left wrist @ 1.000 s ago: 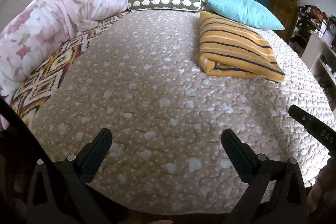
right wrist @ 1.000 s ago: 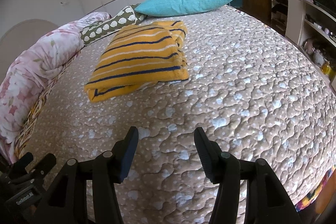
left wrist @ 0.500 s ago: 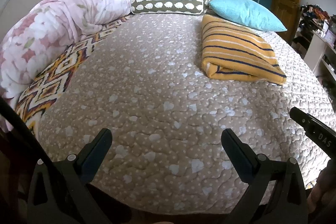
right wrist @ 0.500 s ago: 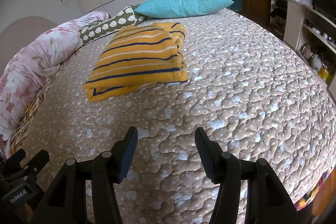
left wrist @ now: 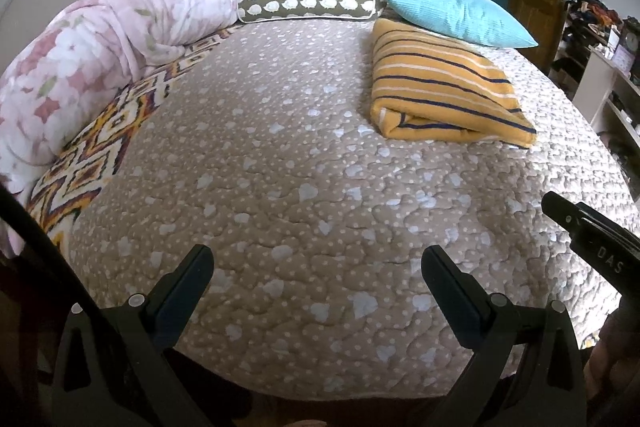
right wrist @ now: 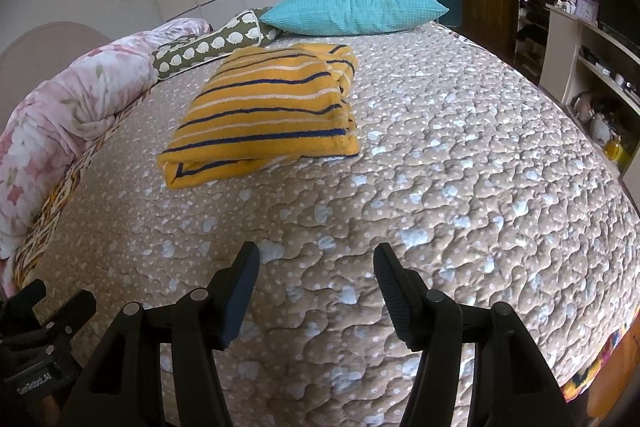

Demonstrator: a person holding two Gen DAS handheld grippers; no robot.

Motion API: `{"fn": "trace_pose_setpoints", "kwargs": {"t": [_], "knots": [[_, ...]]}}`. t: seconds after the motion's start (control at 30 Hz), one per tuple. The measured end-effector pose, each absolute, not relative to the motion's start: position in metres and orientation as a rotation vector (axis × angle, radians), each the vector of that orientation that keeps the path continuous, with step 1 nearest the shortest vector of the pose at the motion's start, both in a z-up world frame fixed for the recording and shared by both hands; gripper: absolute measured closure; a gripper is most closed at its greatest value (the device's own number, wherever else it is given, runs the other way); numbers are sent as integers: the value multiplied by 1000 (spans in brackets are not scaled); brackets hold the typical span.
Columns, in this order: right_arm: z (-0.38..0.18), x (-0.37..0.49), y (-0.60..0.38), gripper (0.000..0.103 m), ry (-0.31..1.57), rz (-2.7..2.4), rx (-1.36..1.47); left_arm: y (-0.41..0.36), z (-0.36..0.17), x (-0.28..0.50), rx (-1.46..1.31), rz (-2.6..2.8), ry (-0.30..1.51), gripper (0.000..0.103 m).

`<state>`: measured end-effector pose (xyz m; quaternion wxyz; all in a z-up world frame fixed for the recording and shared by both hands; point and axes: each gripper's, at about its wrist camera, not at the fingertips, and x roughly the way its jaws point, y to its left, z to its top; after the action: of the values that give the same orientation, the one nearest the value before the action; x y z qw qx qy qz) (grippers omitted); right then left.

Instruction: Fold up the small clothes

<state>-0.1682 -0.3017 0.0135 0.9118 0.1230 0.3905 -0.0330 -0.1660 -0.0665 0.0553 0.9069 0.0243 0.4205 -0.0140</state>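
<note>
Nothing on the bed has shifted since a second ago: the sweater lies where it lay, and both my hands have held their place. Only my right jaws have crept slightly wider.

Left gripper (left wrist: 316, 269): tilted down toward the quilt (left wrist: 280, 187), hovering over the near edge of the bed. Jaws stand wide apart, nothing between them, pads clear of the fabric.

Right gripper (right wrist: 316, 269): same downward tilt, also over the near edge, just beside the left one; each shows at the margin of the other's view. Jaws apart, narrower than the left pair, empty.

Sweater (right wrist: 264, 119): yellow with dark and white stripes, folded into a flat rectangle, lying on the quilt toward the far side of the bed, well apart from both grippers. Its far end sits just beside the blue pillow (right wrist: 356, 7); from the left view the pillow seems to overlap it, contact uncertain.

Other: patterned bolster (left wrist: 312, 3) next to the pillow at the far edge; floral duvet (left wrist: 100, 47) bunched along the left side.
</note>
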Motion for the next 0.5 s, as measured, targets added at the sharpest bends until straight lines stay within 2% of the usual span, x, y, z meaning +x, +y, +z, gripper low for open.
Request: {"fn": "trace_pose_setpoints", "kwargs": {"t": [0.5], "knots": [[16,-169,-300,37,797,-75,225,-72,54,-169,65,-65,897,0]]}}
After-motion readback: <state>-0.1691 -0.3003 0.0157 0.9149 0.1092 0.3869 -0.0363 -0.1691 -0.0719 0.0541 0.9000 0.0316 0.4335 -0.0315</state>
